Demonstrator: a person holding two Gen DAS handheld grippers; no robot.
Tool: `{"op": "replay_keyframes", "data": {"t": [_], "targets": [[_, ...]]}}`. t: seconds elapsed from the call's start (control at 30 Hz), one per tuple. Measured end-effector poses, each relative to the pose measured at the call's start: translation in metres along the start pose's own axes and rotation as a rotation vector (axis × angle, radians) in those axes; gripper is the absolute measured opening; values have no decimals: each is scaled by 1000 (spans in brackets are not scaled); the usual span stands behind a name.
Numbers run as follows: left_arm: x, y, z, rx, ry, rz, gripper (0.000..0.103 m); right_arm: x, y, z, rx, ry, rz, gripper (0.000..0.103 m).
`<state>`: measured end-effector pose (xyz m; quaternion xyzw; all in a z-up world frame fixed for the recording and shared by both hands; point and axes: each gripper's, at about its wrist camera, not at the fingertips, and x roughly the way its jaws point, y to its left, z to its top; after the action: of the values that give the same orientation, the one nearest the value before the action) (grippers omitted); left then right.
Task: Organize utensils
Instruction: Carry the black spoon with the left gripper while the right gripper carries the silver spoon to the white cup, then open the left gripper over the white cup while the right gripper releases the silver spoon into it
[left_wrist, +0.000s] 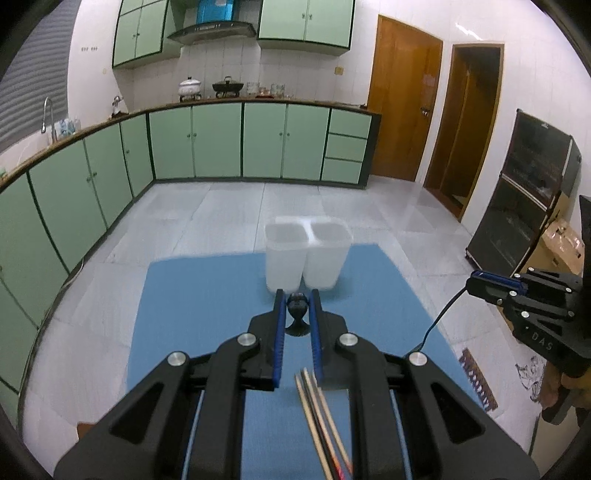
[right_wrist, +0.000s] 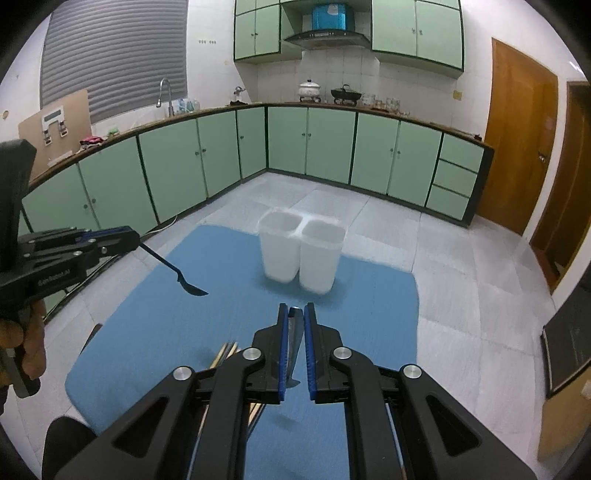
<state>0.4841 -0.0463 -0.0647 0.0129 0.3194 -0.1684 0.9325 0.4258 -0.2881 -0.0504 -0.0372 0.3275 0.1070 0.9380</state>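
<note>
I've got both grippers pinching thin utensils above the blue mat (right_wrist: 155, 325). Left gripper (left_wrist: 297, 295) nips a black spoon (right_wrist: 177, 275) by its handle; right gripper (right_wrist: 294, 308) clamps what looks like a knife (right_wrist: 293, 334). Both light, stiff, slippery. White bins (right_wrist: 301, 254) ahead; chopsticks (left_wrist: 319, 417) lie below.

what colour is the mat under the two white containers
Blue, a plain solid blue mat with no pattern; the right wrist view shows it best.
</note>
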Motion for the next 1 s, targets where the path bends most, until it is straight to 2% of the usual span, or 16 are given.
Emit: {"op": "replay_keyframes", "data": {"t": [0.13, 0.27, 0.47, 0.67, 0.8, 1.0], "targets": [[16, 3, 39, -15, -26, -6, 11, 13, -8, 49, 5, -27, -13, 8], [48, 7, 74, -31, -36, 10, 11, 33, -19, 90, 17, -47, -29, 8], [106, 10, 96, -31, -13, 29, 11, 86, -37, 132, 28, -58, -55, 8], [158, 12, 87, -23, 44, 33, 11, 151, -49, 127, 39, -8, -70, 8], [175, 13, 75, -27, 70, 29, 12, 184, -57, 115, 62, 36, -65, 8], [183, 16, 70, -18, 93, 42, 13, 193, -63, 108, 69, 47, -56, 10]]}}
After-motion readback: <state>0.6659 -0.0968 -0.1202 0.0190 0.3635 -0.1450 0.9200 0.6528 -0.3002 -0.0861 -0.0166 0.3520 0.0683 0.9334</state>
